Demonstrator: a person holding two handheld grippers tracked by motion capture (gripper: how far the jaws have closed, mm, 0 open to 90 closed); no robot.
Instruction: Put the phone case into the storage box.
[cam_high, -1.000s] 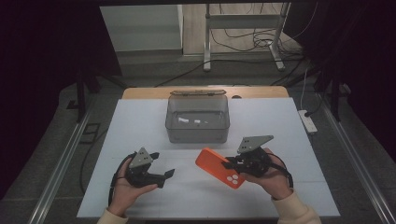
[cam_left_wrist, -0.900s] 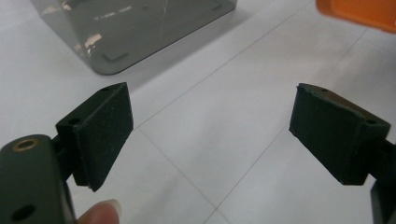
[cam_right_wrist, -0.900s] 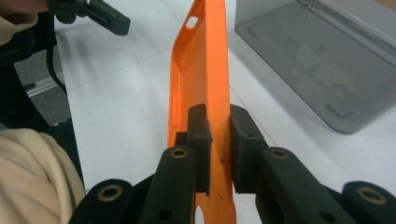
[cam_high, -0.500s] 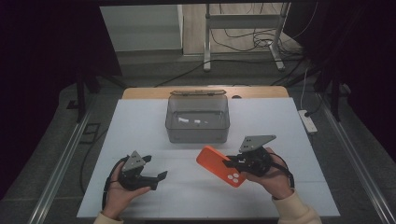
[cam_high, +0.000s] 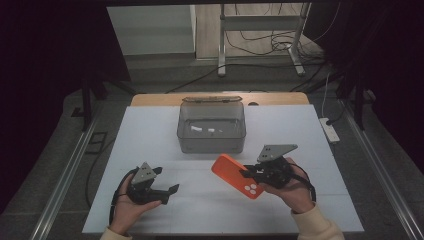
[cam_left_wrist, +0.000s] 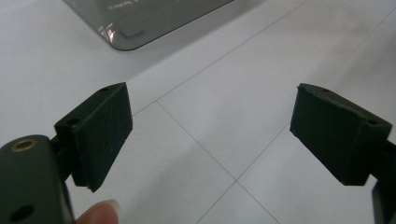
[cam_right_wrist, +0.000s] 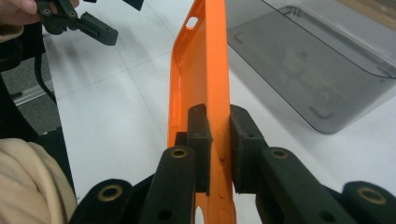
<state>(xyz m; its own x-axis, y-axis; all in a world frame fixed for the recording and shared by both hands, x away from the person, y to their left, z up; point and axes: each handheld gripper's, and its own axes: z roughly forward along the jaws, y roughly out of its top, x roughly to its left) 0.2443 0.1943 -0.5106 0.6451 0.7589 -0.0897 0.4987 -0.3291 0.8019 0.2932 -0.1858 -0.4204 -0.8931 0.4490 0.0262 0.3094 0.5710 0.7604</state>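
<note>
While my right tongs (cam_high: 248, 175) clamp the orange case (cam_high: 236, 176) by its edge, its long axis points toward the bin (cam_high: 211, 127); left tongs (cam_high: 167, 188) gape empty, well apart.

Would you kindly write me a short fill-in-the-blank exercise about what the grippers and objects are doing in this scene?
1. The right gripper is shut on a phone case coloured ____.
2. The left gripper has its jaws ____, with nothing between them.
3. The grey transparent box sits on the ____ table.

Missing words: orange; open; white
</note>
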